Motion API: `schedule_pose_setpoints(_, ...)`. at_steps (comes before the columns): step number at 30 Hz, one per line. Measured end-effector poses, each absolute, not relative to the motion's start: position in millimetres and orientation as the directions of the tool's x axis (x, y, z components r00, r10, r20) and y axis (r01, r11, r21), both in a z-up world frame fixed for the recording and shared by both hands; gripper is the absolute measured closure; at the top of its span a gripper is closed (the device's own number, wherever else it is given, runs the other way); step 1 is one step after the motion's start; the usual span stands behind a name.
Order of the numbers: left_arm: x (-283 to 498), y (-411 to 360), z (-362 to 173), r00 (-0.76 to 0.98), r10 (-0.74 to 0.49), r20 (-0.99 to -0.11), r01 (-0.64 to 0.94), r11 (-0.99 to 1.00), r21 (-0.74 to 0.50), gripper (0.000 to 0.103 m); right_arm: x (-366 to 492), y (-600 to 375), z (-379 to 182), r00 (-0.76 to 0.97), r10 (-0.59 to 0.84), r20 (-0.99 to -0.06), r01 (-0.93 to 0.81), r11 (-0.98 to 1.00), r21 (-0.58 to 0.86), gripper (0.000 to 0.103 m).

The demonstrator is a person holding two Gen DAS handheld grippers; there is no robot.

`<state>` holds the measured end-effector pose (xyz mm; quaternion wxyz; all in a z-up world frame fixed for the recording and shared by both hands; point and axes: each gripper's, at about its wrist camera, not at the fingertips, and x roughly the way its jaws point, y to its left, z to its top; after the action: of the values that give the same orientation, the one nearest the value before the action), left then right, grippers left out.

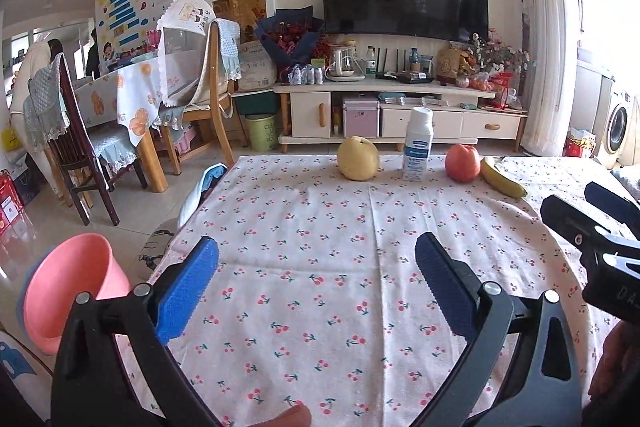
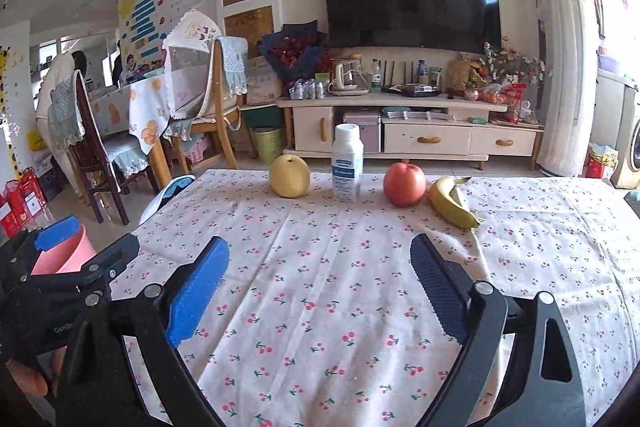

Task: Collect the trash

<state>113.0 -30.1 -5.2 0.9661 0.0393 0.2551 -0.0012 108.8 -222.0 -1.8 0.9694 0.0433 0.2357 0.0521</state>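
Note:
A white plastic bottle (image 1: 417, 144) with a blue label stands upright at the far edge of the cherry-print table (image 1: 320, 267); it also shows in the right wrist view (image 2: 347, 163). A pink bin (image 1: 68, 287) stands on the floor left of the table, also visible in the right wrist view (image 2: 66, 255). My left gripper (image 1: 316, 263) is open and empty above the near part of the table. My right gripper (image 2: 320, 259) is open and empty, to the right of the left one, well short of the bottle.
A yellow pear (image 2: 289, 175), a red apple (image 2: 404, 184) and a banana (image 2: 452, 202) lie in a row beside the bottle. Beyond the table are a TV cabinet (image 2: 400, 131), chairs (image 2: 92, 155) and a green bin (image 2: 269, 145).

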Motion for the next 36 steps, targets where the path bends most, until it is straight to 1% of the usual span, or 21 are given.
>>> schedule_pose_setpoints(9, 96, -89, 2, 0.886, 0.025, -0.463, 0.05, 0.987, 0.15, 0.004, 89, -271, 5, 0.918, 0.039, -0.394, -0.003, 0.996, 0.091, 0.012)
schedule_pose_setpoints(20, 81, -134, 13, 0.892, -0.006, -0.453, 0.096, 0.98, 0.177, 0.004, 69, -295, 20, 0.951, -0.019, -0.31, 0.032, 0.999, 0.037, 0.012)
schedule_pose_setpoints(26, 75, -147, 15, 0.895, -0.002, -0.446, 0.098, 0.976, 0.193, 0.004, 66, -307, 22, 0.953, -0.013, -0.303, 0.033, 0.998, 0.062, 0.012)
schedule_pose_setpoints(36, 76, -154, 15, 0.894, 0.001, -0.448, 0.1, 0.974, 0.201, 0.004, 64, -310, 20, 0.952, -0.015, -0.305, 0.034, 0.998, 0.059, 0.012)
